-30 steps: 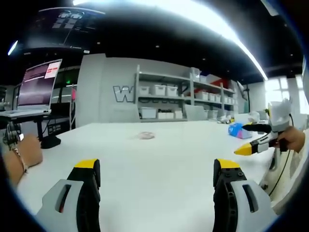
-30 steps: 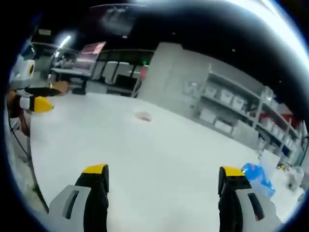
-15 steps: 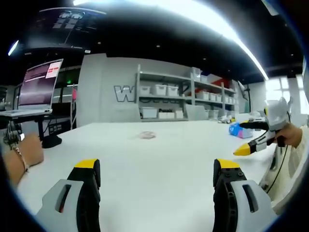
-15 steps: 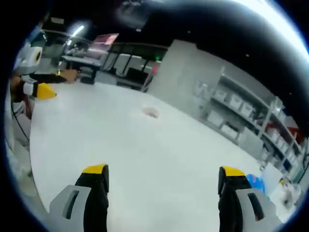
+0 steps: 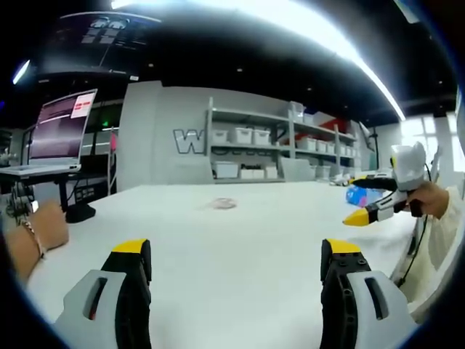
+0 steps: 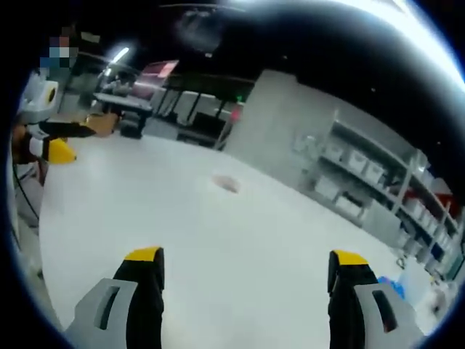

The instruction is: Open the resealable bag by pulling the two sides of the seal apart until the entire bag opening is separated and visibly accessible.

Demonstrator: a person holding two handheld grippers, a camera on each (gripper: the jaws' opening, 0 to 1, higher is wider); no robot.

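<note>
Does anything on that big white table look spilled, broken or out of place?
Nothing stands out. The small, flat, pale resealable bag lies alone far out on the white table, too distant to judge its seal. The left gripper and right gripper are open and hold nothing.

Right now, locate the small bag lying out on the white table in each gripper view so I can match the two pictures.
Left gripper view: the resealable bag lies flat at mid-table, just left of centre, below the shelving.
Right gripper view: the same bag sits left of centre, far beyond the open jaws.
Shared landmark: the shelf rack with white bins stands behind the table in both.
</note>
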